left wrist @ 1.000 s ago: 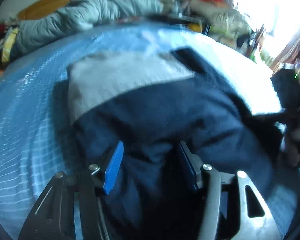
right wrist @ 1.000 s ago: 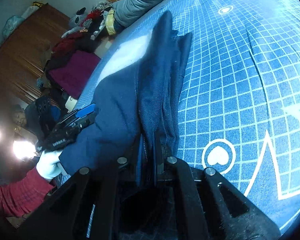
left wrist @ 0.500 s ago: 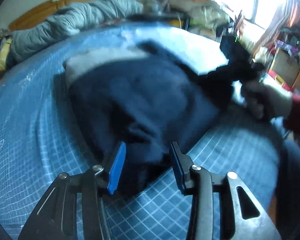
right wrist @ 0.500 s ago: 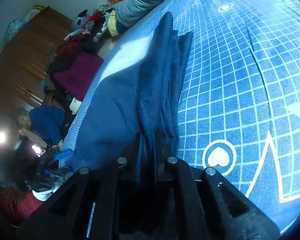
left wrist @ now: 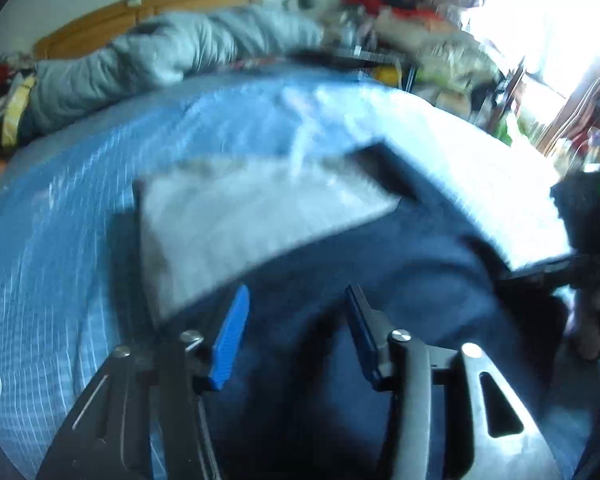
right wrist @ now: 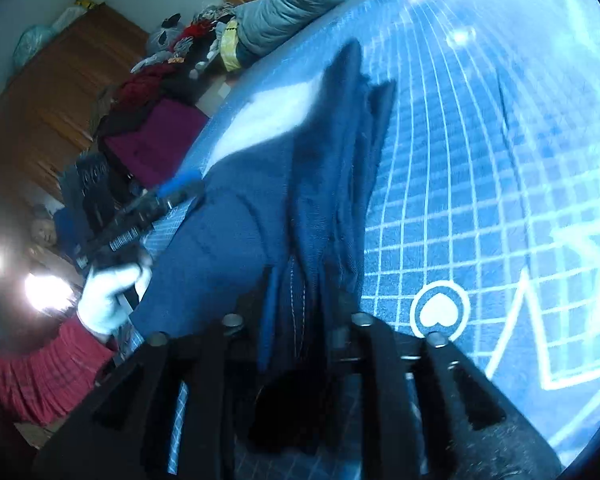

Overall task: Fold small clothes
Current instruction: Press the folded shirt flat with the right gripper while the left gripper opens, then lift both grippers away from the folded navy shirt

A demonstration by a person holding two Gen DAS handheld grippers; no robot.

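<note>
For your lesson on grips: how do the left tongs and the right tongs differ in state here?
The left tongs stand open above the navy garment, gripping nothing; the right tongs are shut on its bunched edge. Left pads show bright blue; the right ones are buried in cloth. Both are over the same garment.

Motion blurs the navy garment point(left wrist: 380, 264) and bed point(left wrist: 60, 240) — right tongs' point(right wrist: 296, 320) tips lie buried in its folds, grip unseen.

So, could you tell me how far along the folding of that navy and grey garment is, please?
Partly done: the garment lies on the blue grid mat with navy cloth doubled over along one edge. In hand: the right gripper is shut on that bunched edge, and the left gripper is open over the navy part. Left: the grey part lies uncovered, so further folds remain.
</note>
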